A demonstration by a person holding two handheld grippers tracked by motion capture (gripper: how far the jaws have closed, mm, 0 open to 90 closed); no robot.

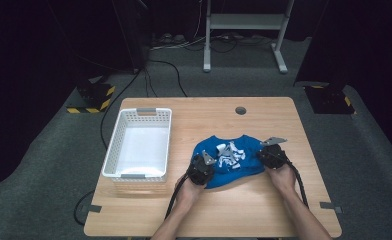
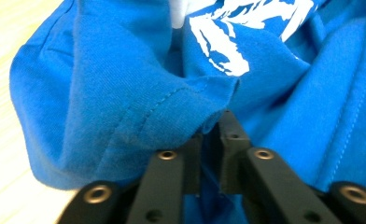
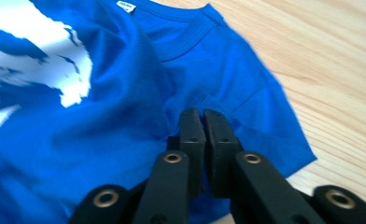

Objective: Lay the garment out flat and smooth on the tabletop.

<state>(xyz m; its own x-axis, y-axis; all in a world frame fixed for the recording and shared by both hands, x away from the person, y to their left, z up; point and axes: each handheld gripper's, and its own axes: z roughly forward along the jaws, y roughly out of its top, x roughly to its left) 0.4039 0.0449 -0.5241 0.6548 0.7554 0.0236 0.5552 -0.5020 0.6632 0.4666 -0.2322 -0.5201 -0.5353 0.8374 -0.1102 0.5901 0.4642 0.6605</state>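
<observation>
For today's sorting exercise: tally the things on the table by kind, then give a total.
Blue T-shirt: 1
White basket: 1
Hand-held gripper: 2, left and right
Total: 4

High view overhead; claw views close, sharing shirt (image 1: 229,155).

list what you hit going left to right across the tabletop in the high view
white plastic lattice basket → left gripper, shut on the shirt's left edge → blue t-shirt with a white print → right gripper, shut on the shirt's right edge → bare light wooden table
</observation>
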